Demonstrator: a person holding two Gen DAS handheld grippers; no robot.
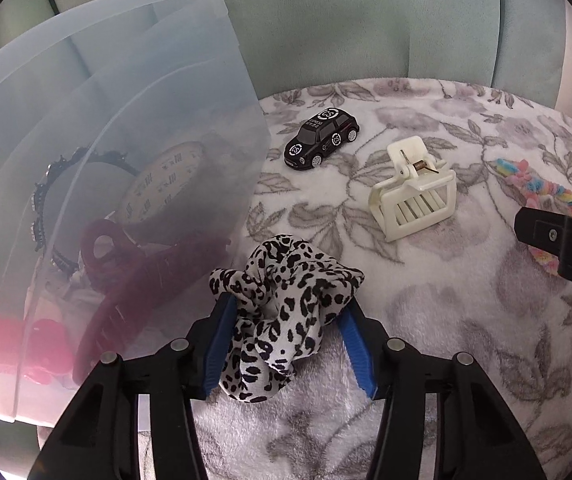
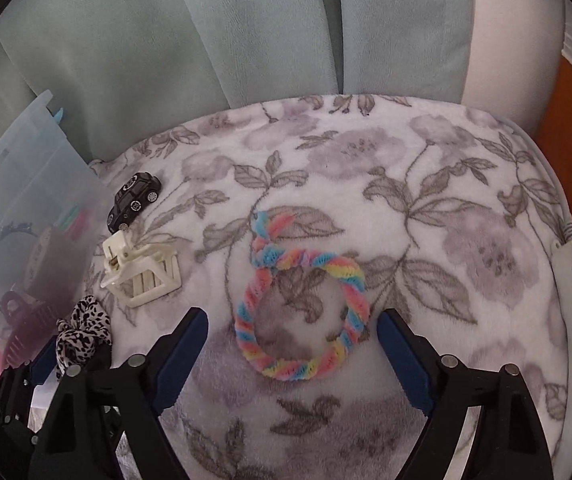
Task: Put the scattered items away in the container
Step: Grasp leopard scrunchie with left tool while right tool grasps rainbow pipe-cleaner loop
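Pickup was in hand: left gripper [image 1: 286, 320] pinched the leopard-print fabric scrunchie [image 1: 281, 300]; right gripper [image 2: 292, 344] straddled, untouching, the rainbow chenille ring [image 2: 302, 312]. Next, carry into the translucent plastic bin [image 1: 85, 120].

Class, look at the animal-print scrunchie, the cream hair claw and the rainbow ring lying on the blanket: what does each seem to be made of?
Scrunchie: soft, thin, matte woven fabric; it gathers into loose folds.
Hair claw: rigid, smooth, slightly glossy plastic with moulded teeth, plus a coiled metal spring at the hinge.
Rainbow ring: fuzzy twisted strands, probably chenille stems or yarn.
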